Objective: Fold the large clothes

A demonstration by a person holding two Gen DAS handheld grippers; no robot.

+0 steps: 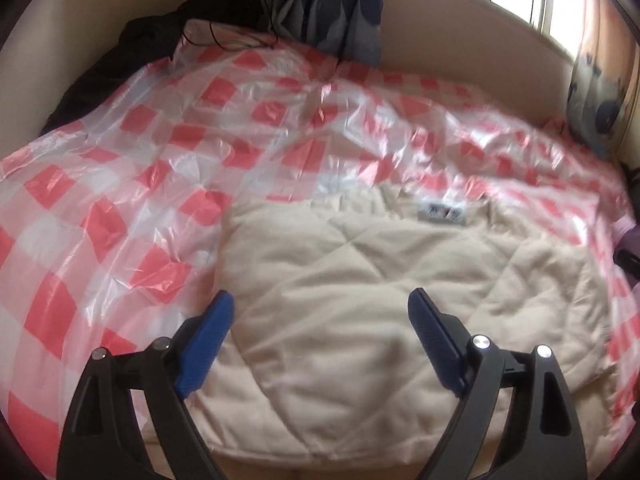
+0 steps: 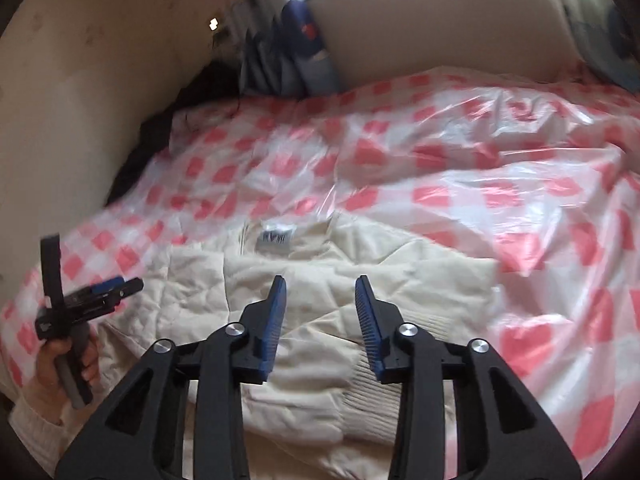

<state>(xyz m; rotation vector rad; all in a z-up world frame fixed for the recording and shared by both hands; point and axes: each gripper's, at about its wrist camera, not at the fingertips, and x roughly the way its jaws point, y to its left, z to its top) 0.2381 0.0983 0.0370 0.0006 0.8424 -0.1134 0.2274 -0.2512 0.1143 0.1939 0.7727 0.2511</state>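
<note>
Left wrist view looks down on a cream quilted jacket (image 1: 380, 280) lying on a bed covered by a red-and-white checked plastic sheet (image 1: 132, 168). The left gripper (image 1: 320, 300) hovers above the jacket's near part with its blue-padded fingers (image 1: 208, 340) spread wide and nothing between them. A grey label (image 1: 442, 213) shows at the collar, on the jacket's far edge. Beyond the sheet, a patterned curtain (image 1: 332, 4) hangs by the window, and dark clothing (image 1: 132, 48) is piled against the wall on the far left.

From the right wrist view, the jacket (image 2: 304, 280) looks partly folded, with a ribbed cuff (image 2: 372, 384) lying near the camera. The right gripper (image 2: 320, 284) hangs over the jacket with its fingers (image 2: 276, 312) moderately apart, gripping nothing. At the left edge, a hand (image 2: 66, 364) holds the other gripper's handle above the jacket's left side.
</note>
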